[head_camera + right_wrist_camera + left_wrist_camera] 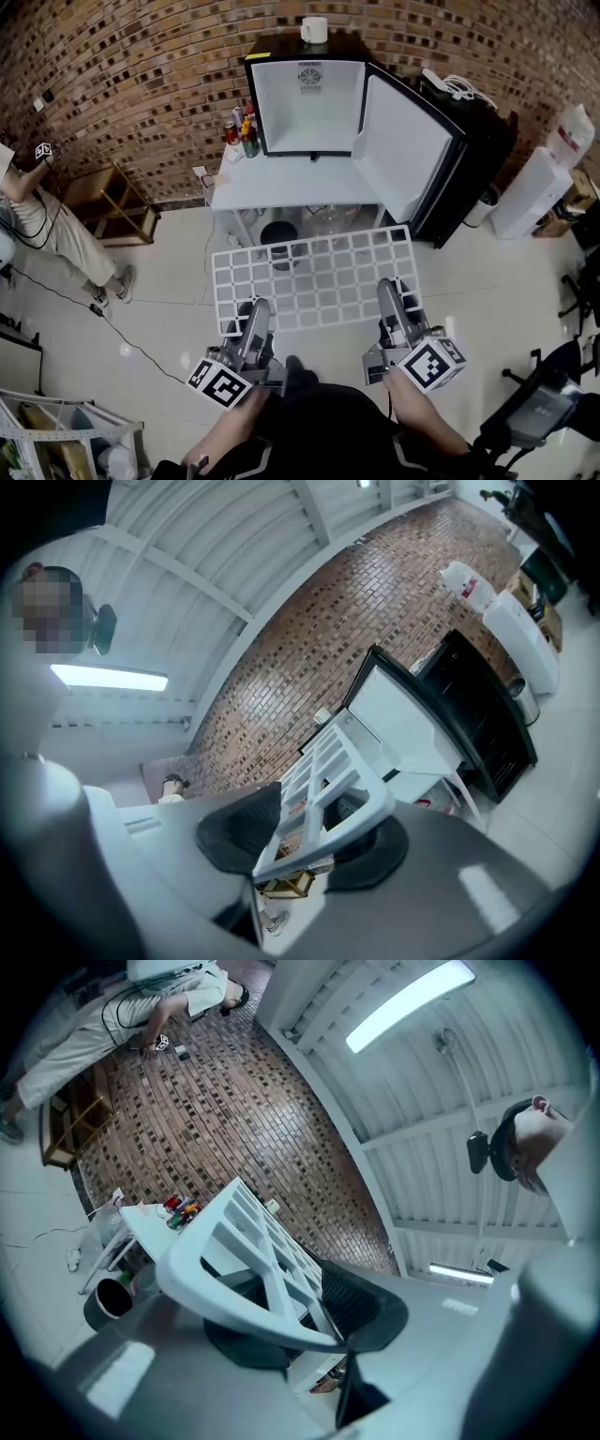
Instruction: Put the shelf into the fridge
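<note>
Bright, even illumination was supplied by ceiling strip lights (410,1005); small glare spots were reflected from the glossy floor (122,349). In both gripper views, strong fisheye curvature and dark vignetted corners were recorded, and the nearest surfaces were rendered blurred.

The left gripper (254,317) and the right gripper (390,298) are held out ahead of the body, side by side and well apart, each gripped from behind by a hand. Each pair of jaws is clamped on the near edge of the shelf (319,272).
</note>
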Available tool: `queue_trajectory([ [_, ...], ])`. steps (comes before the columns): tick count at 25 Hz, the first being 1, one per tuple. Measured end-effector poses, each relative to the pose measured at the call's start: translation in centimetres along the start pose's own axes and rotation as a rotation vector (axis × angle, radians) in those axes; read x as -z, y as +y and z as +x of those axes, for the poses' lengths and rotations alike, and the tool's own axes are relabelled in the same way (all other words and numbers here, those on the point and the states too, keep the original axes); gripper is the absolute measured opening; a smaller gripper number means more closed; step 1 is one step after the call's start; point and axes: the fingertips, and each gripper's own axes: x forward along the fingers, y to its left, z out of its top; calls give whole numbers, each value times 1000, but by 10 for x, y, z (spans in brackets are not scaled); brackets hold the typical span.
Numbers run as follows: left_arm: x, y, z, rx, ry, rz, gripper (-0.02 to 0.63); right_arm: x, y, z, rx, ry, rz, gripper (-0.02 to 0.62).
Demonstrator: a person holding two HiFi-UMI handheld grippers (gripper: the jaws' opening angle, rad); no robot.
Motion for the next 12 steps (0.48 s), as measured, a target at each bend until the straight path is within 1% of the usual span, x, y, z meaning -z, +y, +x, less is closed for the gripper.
queue_trajectory([
  [5, -30, 41, 23, 0, 20, 4, 114, 13, 7, 51, 20, 8, 2, 133],
  [12, -52, 83, 54, 23, 65, -4, 115, 25, 5, 97, 61, -17, 14, 133],
])
